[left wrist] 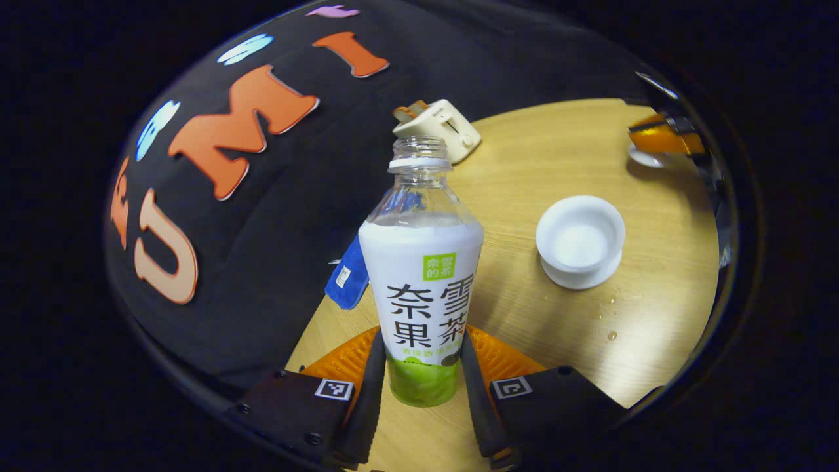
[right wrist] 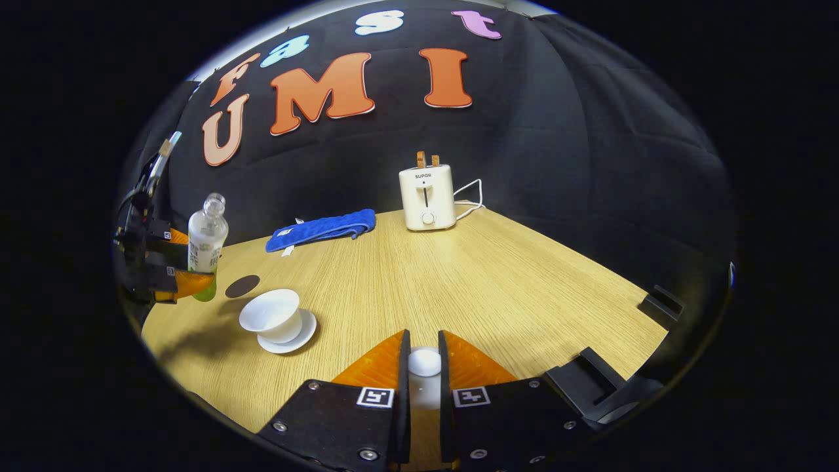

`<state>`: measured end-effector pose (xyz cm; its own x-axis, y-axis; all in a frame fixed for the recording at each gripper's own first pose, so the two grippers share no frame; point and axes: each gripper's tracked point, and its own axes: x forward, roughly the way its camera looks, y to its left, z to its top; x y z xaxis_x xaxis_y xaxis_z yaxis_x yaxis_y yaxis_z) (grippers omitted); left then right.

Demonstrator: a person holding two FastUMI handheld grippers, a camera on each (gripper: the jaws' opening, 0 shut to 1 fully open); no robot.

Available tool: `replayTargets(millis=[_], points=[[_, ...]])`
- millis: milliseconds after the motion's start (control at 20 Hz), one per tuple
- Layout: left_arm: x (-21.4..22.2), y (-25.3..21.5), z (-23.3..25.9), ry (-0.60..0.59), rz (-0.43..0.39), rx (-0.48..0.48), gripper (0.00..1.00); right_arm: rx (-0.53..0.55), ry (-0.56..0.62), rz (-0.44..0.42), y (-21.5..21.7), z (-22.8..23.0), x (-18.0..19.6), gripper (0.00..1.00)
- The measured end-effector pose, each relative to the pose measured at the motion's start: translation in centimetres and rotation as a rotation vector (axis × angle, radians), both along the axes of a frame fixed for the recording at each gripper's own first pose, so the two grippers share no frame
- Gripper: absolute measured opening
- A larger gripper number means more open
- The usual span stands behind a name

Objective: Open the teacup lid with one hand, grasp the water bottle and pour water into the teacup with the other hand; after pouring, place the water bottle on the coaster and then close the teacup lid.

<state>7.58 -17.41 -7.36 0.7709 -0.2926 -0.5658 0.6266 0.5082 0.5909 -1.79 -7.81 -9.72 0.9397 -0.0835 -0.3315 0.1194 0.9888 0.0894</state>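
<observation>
Left claw (left wrist: 419,373) gripped the uncapped water bottle (left wrist: 421,275) upright; right claw (right wrist: 424,373) clamped the teacup lid (right wrist: 425,362); teacup (right wrist: 271,314) uncovered on worktop (right wrist: 472,282).

Black cloth wall (right wrist: 557,151) behind light wooden table (right wrist: 472,275), dim booth

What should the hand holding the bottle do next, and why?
Probably carry the water bottle over the teacup and start tipping it. The left gripper holds the bottle upright, off to the cup's side. The cup is open, because the right gripper has its lid pinched by the knob, away from the cup.
</observation>
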Motion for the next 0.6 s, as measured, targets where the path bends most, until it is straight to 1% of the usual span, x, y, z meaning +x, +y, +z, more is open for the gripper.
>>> replayTargets(millis=[50, 100, 150, 300, 350, 400, 450, 600], points=[[-0.2, 0.2, 0.4, 0.016, 0.029, -0.062, 0.59, -0.003, 0.001, 0.003, 0.2, 0.0, 0.0, 0.18], [-0.2, 0.2, 0.9, 0.033, 0.05, -0.12, 0.63, -0.002, 0.002, 0.007, 0.3, 0.1, 0.1, 0.18], [0.0, 0.5, 1.6, 0.043, 0.07, -0.168, 0.59, 0.002, 0.003, 0.012, 0.6, 0.2, 0.1, 0.18], [0.6, 1.3, 2.9, 0.065, 0.135, -0.292, 0.59, -0.007, 0.007, 0.015, 0.7, 0.3, 0.1, 0.18], [0.5, 1.3, 3.3, 0.081, 0.15, -0.334, 0.62, -0.005, 0.007, 0.015, 0.7, 0.4, 0.1, 0.18], [0.6, 1.7, 3.4, 0.104, 0.16, -0.38, 0.59, 0.002, 0.006, 0.016, 0.8, 0.5, 0.1, 0.18], [1.2, 2.1, 4.0, 0.112, 0.177, -0.432, 0.62, 0.009, 0.004, 0.017, 0.9, 0.6, 0.1, 0.18], [4.4, 3.3, 4.8, 0.099, 0.232, -0.576, 0.62, 0.001, 0.012, 0.017, 1.1, 0.5, 0.4, 0.18]])
